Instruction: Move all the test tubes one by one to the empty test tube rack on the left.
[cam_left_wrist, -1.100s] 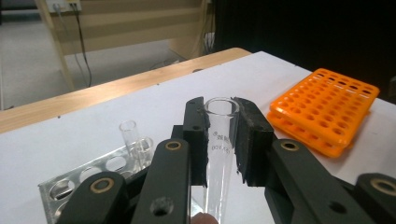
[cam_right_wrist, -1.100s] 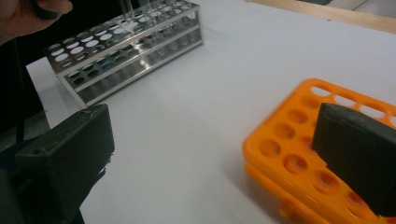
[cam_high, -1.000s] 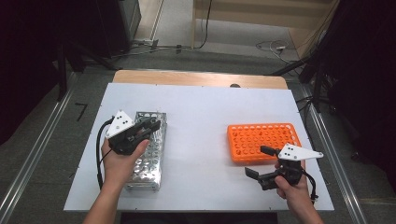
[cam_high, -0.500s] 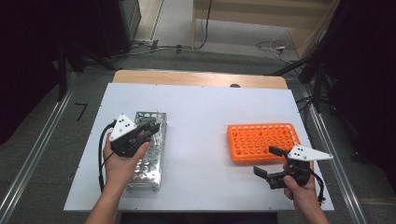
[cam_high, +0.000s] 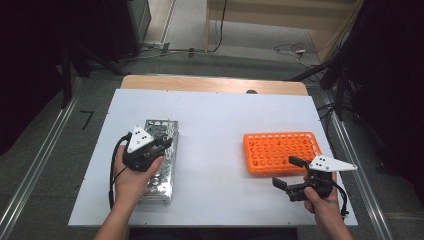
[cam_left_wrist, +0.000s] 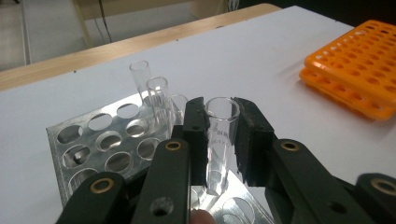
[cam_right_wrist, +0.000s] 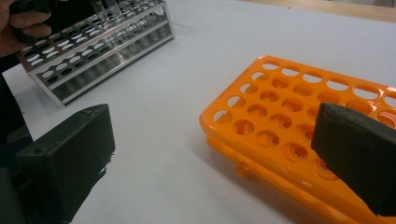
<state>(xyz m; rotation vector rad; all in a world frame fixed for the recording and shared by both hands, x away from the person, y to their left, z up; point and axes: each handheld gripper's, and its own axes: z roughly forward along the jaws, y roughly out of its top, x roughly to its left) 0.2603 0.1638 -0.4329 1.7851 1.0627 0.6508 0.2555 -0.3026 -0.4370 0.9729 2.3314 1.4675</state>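
Between the perforated metal tube rack (cam_high: 159, 161) and the orange plastic hole-grid rack (cam_high: 281, 151) I see a broad open strip of white tabletop (cam_high: 215, 125). Three upright clear glass tubes (cam_left_wrist: 156, 95) crowd just behind my left gripper (cam_left_wrist: 222, 135).

A white bench (cam_high: 215, 115) with a wooden strip (cam_high: 210, 83) along its far edge stands on a grey floor (cam_high: 50, 150). Metal rails (cam_high: 30, 172) run along the floor at both sides. Cables (cam_high: 287, 49) lie on the floor beyond, between dark furniture (cam_high: 120, 25) and black drapes (cam_high: 390, 60).
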